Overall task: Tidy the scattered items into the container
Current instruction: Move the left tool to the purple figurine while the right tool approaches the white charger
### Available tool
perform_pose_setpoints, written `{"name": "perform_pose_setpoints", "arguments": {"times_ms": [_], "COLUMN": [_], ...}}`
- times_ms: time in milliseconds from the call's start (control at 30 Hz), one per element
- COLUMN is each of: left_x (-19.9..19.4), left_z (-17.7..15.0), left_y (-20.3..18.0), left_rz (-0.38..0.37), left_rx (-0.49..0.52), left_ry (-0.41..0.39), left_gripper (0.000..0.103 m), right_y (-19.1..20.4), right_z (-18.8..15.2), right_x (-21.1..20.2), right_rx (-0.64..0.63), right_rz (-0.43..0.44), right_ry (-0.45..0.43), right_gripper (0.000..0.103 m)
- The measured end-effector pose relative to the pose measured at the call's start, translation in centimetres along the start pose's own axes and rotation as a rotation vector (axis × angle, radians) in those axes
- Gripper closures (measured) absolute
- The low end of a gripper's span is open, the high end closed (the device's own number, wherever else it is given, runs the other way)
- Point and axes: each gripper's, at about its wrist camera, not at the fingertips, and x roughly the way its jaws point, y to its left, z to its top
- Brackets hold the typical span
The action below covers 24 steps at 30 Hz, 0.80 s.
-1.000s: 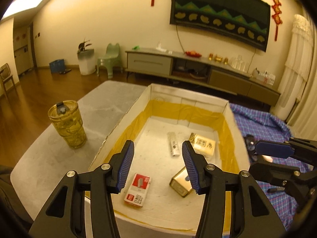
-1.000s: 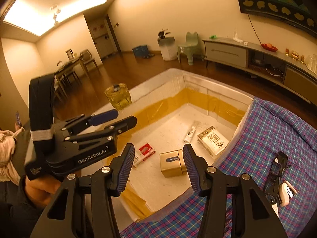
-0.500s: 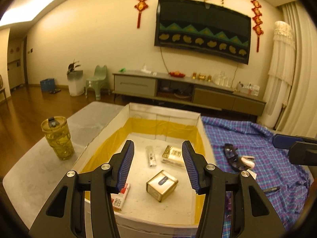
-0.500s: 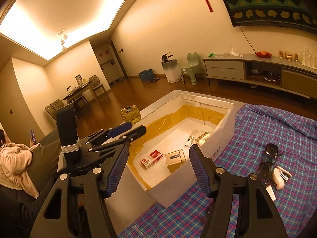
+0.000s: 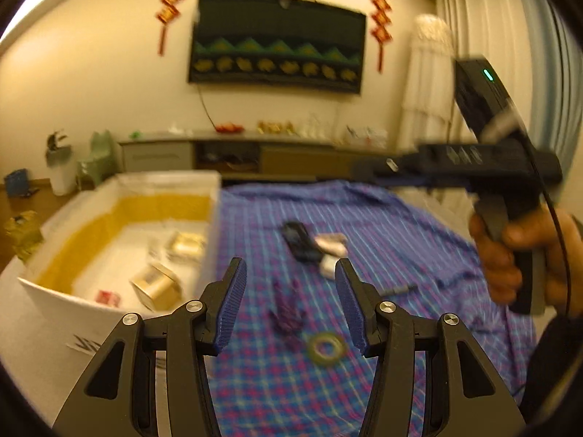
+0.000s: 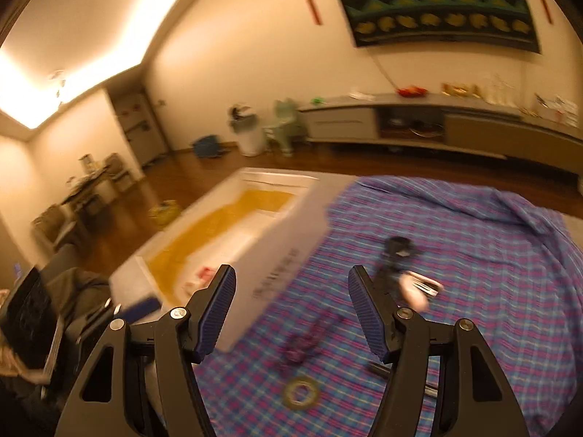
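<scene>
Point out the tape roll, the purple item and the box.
tape roll [image 5: 327, 349], left wrist view, on its ring band.
purple item [image 5: 288, 309], left wrist view, on its middle.
box [image 5: 87, 322], left wrist view, on its near white wall.

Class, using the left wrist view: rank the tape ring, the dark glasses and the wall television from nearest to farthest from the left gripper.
From the left gripper:
1. Tape ring, on the cloth just below the fingertips.
2. Dark glasses, farther up the cloth, mid-table.
3. Wall television, on the far wall.
</scene>
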Motion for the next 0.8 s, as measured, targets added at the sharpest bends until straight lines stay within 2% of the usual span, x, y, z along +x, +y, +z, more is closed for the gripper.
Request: {"name": "perform_pose_setpoints", "arguments": {"times_ms": [133,267,500,800], "left_x": [3.5,6.4,12.3,17.2], "left_z": [-1.1,-1.5,-2.2,-3.7], "left_y": [-2.6,-2.8,-1.9,-1.0], "left_rz": [0.019,0.007,0.041,0.088], "left_rx": [0.064,0.021,-0.004,-0.037], "left_ry": [0.104,0.187,0.314,0.406], "left_gripper": [0.049,0.049,0.049,0.049], "right_y": [-4.0,-6.0,-6.8,-7.9], "right_z": [-0.9,-2.2,-4.2,-5.4], "right_x": [1.3,2.9,7.3,11.8], "right_rx": [0.114,0.144,0.016,-0.077], "right_rz": [-0.051,-0.093,-0.185,-0.229], "right_ry": [0.068,0.137,0.298,0.354], "right_gripper": [0.038,0.038,0.039,0.039]}}
